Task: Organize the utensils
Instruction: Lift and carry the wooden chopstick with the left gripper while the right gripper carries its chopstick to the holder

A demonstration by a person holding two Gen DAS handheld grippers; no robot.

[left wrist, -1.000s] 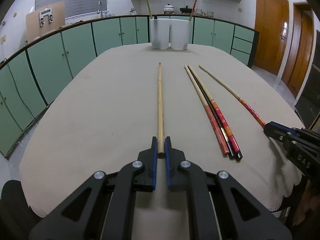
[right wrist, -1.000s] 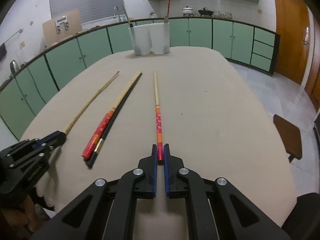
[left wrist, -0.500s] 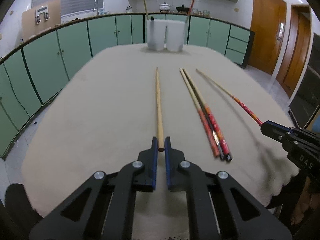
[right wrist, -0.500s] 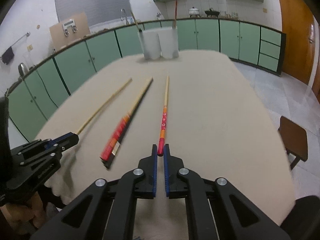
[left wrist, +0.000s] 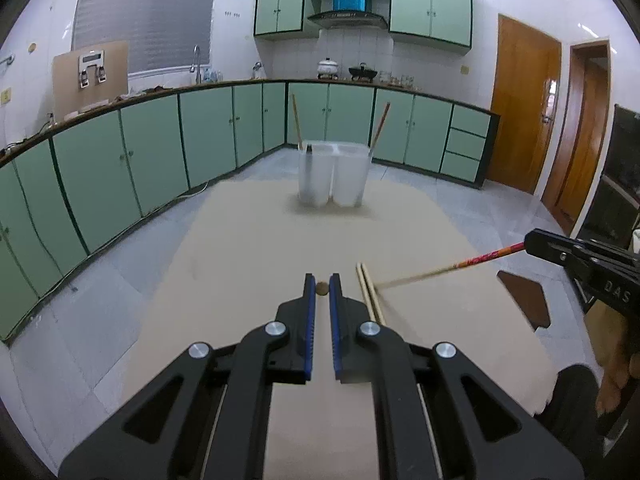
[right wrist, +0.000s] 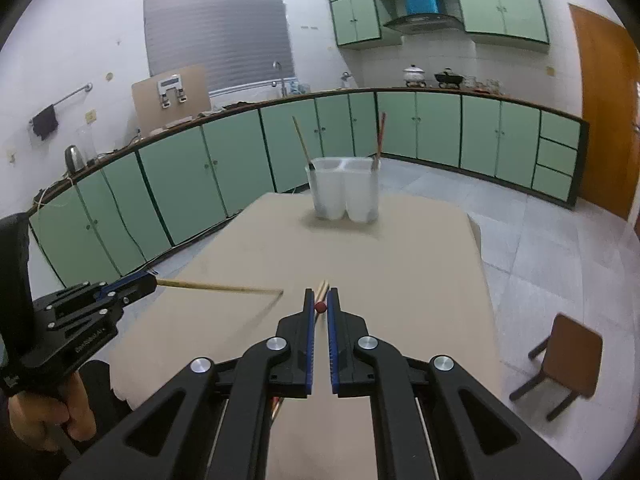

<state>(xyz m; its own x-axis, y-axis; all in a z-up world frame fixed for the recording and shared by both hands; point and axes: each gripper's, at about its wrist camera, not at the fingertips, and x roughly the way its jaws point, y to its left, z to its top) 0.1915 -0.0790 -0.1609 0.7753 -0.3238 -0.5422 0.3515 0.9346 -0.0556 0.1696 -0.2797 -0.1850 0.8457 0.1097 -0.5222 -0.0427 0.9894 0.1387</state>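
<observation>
Both chopsticks now lifted off table (left wrist: 248, 240): left gripper (left wrist: 321, 289) clamped on plain chopstick (right wrist: 216, 287), right gripper (right wrist: 320, 306) on red-ended chopstick (left wrist: 452, 267); holder (left wrist: 334, 178) next, probably.

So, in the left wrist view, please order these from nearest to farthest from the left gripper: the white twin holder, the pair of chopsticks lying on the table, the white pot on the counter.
From the left gripper:
1. Pair of pale chopsticks lying on the table, just right of the jaws.
2. White twin-cup holder, at the table's far end.
3. White pot, on the back counter.
</observation>
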